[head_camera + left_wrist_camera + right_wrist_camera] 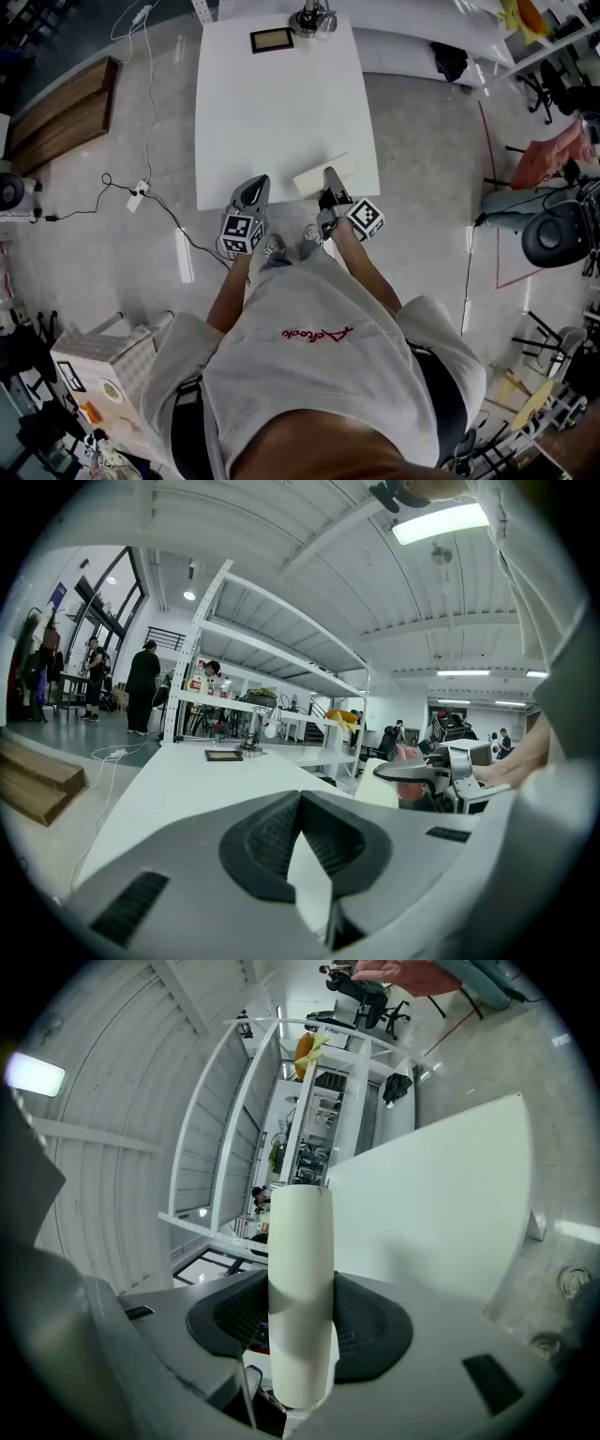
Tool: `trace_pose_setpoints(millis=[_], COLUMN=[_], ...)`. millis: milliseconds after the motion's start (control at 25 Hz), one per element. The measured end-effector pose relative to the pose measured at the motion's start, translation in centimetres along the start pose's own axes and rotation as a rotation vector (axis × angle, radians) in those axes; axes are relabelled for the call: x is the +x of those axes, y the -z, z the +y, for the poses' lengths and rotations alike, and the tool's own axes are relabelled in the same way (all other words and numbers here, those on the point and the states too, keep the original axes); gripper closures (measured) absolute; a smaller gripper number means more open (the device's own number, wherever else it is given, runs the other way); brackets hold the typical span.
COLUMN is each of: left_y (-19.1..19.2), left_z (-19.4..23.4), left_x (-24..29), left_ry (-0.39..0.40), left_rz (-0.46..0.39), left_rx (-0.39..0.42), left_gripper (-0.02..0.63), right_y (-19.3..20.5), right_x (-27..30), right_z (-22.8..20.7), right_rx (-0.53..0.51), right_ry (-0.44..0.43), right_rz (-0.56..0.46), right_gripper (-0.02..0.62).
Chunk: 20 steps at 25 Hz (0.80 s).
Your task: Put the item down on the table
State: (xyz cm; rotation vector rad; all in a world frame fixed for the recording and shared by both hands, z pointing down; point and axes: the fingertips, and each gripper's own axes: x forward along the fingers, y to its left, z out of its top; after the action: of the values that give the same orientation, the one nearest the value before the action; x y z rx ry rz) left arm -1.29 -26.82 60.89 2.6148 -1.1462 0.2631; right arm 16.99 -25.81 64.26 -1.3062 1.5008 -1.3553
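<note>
Across the white counter (281, 103) the broad middle lies open for passing, while a dark frame (271, 39) and a metal stand (313, 21) sit side by side at its far edge.

Head view looks steeply down — gripper views sit low behind their jaws — all share the table (281, 112)

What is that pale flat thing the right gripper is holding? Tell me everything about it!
The cream slab is a plain, pale, flat rectangle with a rounded edge, maybe card or foam; no print shows. The right gripper, turned on its side, clamps its two broad faces between black ribbed pads, so it lies about flat and sticks out past the jaws. It is over the white table's near right corner. Whether it touches the table, I cannot tell.
</note>
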Motion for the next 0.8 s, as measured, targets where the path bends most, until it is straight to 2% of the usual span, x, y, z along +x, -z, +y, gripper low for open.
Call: trace_pose_setpoints(millis=[800], left_y=[7.3], left_z=[-1.1], left_x=[-3.1], left_ry=[-0.012], left_rz=[0.140], left_rx=[-0.095], left_gripper=[0.588], right_y=[4.2], right_x=[-4.4], right_z=[-6.3], right_rx=[0.042], right_ry=[0.139], right_rz=[0.059], right_gripper=[0.403])
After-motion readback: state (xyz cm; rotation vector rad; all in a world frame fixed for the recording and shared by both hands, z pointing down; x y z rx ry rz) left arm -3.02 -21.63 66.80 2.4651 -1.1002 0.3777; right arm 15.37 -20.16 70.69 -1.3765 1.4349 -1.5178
